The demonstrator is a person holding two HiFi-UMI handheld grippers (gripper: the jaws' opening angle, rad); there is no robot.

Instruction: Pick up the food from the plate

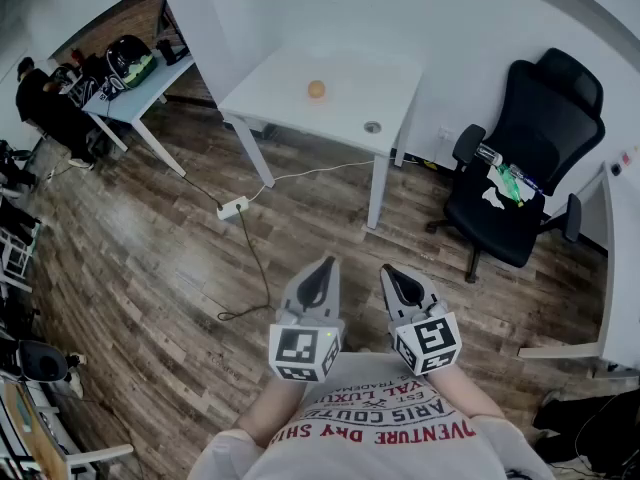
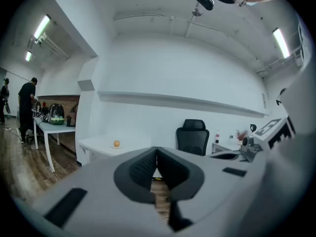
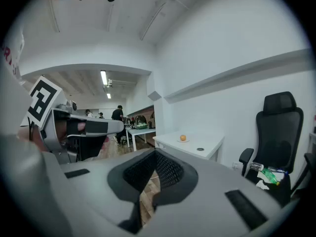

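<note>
An orange round food (image 1: 316, 89) rests on a small white plate (image 1: 316, 97) on the white table (image 1: 355, 83) far ahead of me. It also shows small in the left gripper view as the food (image 2: 116, 143) and in the right gripper view as the food (image 3: 183, 138). My left gripper (image 1: 324, 267) and right gripper (image 1: 392, 273) are held side by side close to my chest, over the wooden floor, well short of the table. Both are shut with nothing between their jaws, seen also as the left gripper (image 2: 156, 150) and the right gripper (image 3: 155, 152).
A black office chair (image 1: 520, 173) with a bottle and paper on its seat stands right of the table. A white cable and power strip (image 1: 232, 208) lie on the floor ahead. A second table (image 1: 135, 93) with bags and a person (image 1: 45, 103) are at the far left.
</note>
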